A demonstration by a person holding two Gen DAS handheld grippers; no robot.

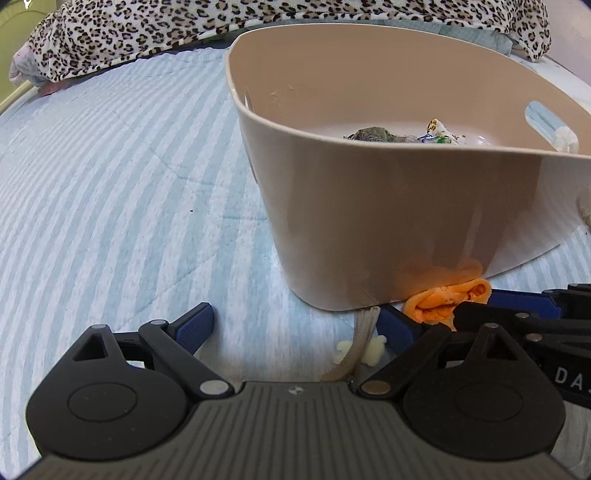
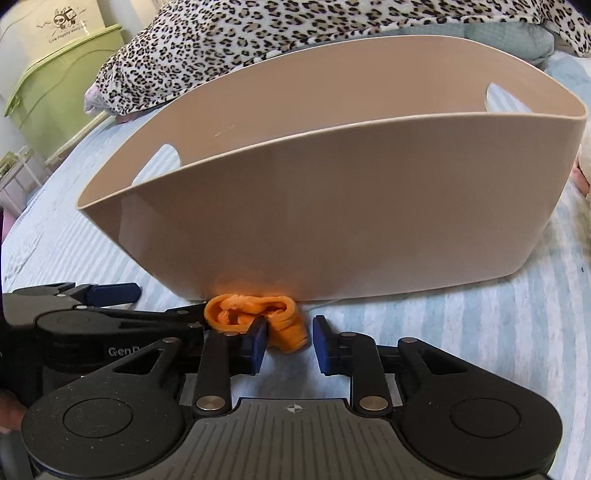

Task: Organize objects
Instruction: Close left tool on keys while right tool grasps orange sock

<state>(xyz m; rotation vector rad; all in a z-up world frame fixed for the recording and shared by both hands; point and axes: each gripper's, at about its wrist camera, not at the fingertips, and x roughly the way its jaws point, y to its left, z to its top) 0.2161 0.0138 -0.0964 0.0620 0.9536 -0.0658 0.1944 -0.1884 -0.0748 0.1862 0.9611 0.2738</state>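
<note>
A beige plastic basket (image 1: pixel 388 206) stands on the striped bed; it also fills the right wrist view (image 2: pixel 332 221). Some small crumpled items (image 1: pixel 373 133) lie inside it. An orange rolled cloth (image 2: pixel 258 314) lies on the bed against the basket's near wall, also seen in the left wrist view (image 1: pixel 443 301). My right gripper (image 2: pixel 289 347) is open, its blue pads on either side of the cloth's near end. My left gripper (image 1: pixel 299 325) is open wide, low over the bed, with a beige strap and small cream pieces (image 1: pixel 371 350) between its fingers. Each gripper shows in the other's view.
The bed has a light blue striped quilt (image 1: pixel 110 184). A leopard-print blanket (image 1: pixel 147 33) is heaped along the far edge. A green and white storage cabinet (image 2: pixel 48 74) stands beyond the bed at the left.
</note>
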